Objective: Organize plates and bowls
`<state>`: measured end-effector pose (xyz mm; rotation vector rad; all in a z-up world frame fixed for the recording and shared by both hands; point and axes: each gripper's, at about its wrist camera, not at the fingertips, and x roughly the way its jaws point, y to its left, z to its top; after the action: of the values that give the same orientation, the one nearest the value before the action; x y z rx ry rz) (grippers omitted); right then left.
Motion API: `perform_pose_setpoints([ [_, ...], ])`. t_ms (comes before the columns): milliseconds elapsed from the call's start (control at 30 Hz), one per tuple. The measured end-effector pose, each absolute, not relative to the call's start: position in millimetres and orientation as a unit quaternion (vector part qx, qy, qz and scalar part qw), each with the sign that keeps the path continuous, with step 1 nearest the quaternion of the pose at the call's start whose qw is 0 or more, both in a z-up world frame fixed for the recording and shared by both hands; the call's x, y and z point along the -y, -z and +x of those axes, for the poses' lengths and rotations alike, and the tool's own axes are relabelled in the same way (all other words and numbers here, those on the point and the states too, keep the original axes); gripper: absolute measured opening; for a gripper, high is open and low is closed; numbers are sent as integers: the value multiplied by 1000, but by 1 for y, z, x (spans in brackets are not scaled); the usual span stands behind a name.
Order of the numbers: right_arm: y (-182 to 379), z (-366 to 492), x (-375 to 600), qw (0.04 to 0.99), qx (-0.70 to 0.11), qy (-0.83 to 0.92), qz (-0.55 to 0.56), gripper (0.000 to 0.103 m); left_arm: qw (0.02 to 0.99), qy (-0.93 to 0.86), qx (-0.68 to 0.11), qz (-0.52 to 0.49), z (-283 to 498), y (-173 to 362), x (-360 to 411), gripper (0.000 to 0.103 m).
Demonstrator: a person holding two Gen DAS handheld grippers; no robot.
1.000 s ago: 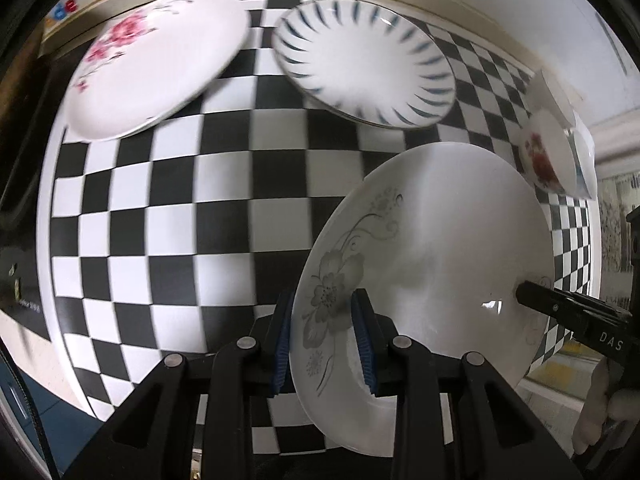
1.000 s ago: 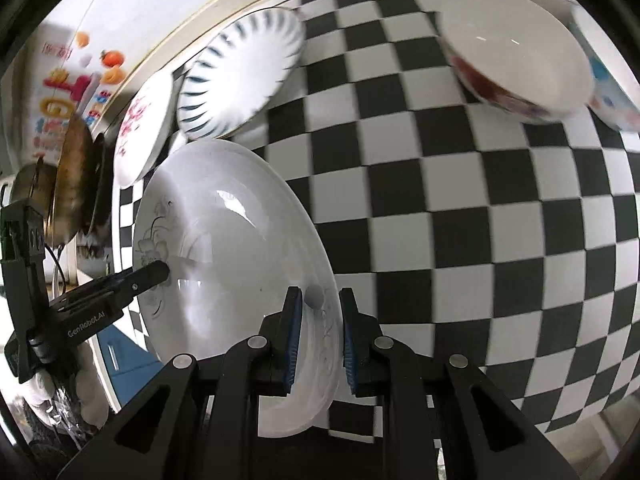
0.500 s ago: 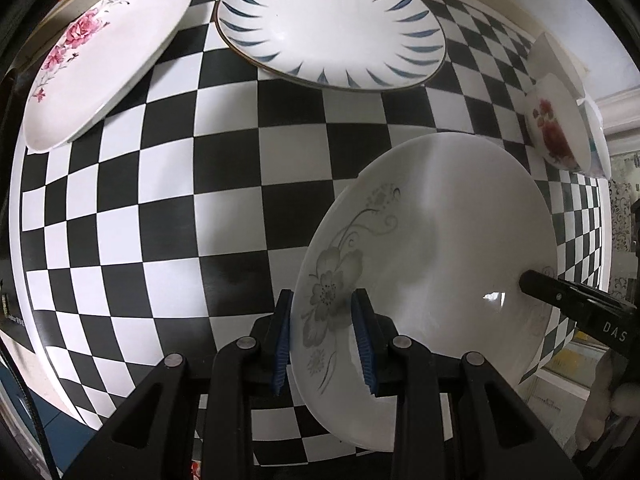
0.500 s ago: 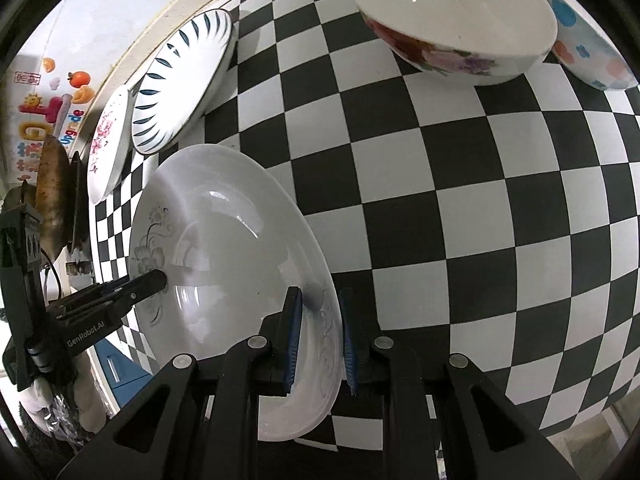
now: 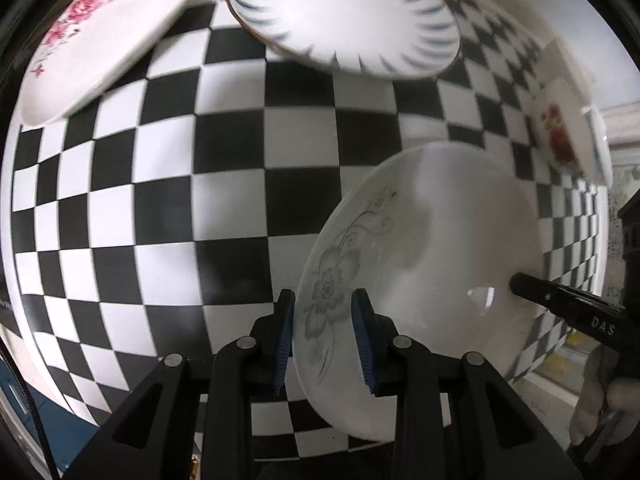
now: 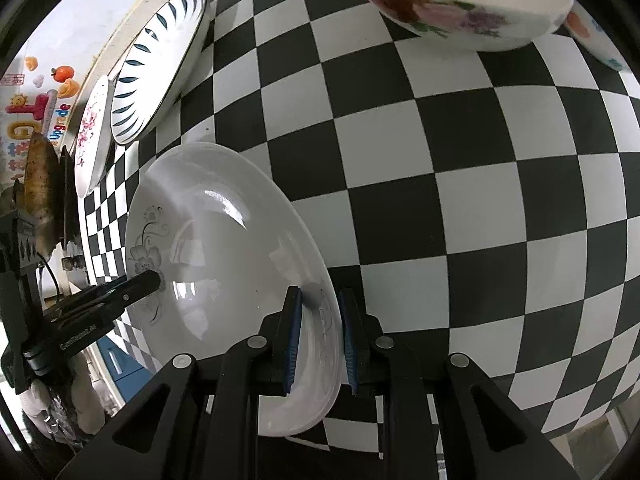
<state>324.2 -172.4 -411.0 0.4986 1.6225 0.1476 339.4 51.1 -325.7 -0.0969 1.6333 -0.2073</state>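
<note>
I hold one white plate with a grey flower [image 5: 420, 264] between both tongs, above the counter [image 5: 224, 184] with the black and white squares. My left tongs [image 5: 323, 340] are clenched on the rim of this plate, one blue pad on each side, just at the grey flower print. My right tongs [image 6: 318, 332] are clenched on the opposite rim of the same plate [image 6: 224, 248], and the plate edge passes between their pads. In the left view I see one black finger of the right tongs touching the far rim, and in the right view one finger of the left tongs touches the rim near the flower. The plate is tilted, and I cannot tell if its lower edge touches the counter. Farther back on the counter lies a plate with blue stripes [image 5: 344, 16], and just beside it a plate with pink flowers [image 5: 104, 36]. On the other side stands a bowl with red flowers [image 6: 460, 8], with another bowl [image 6: 596, 36] right behind it.
</note>
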Motion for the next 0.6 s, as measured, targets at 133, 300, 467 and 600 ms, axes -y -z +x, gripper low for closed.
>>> perform_pose_setpoints([
  [133,366,331,177,688,-697,-53,198,22,711,74,-694,-81,342,286,-82,27],
  [300,284,370,132,739,-648,-119,142,40,738,15,-651,-174,364,259,-155,38],
  [467,267,450,42,755,-612,-224,72,45,712,-66,-635,-291,379,292,-228,38],
  [600,297,540,-38,744,-609,-275,12,45,700,-113,-609,-355,385,312,-264,38],
])
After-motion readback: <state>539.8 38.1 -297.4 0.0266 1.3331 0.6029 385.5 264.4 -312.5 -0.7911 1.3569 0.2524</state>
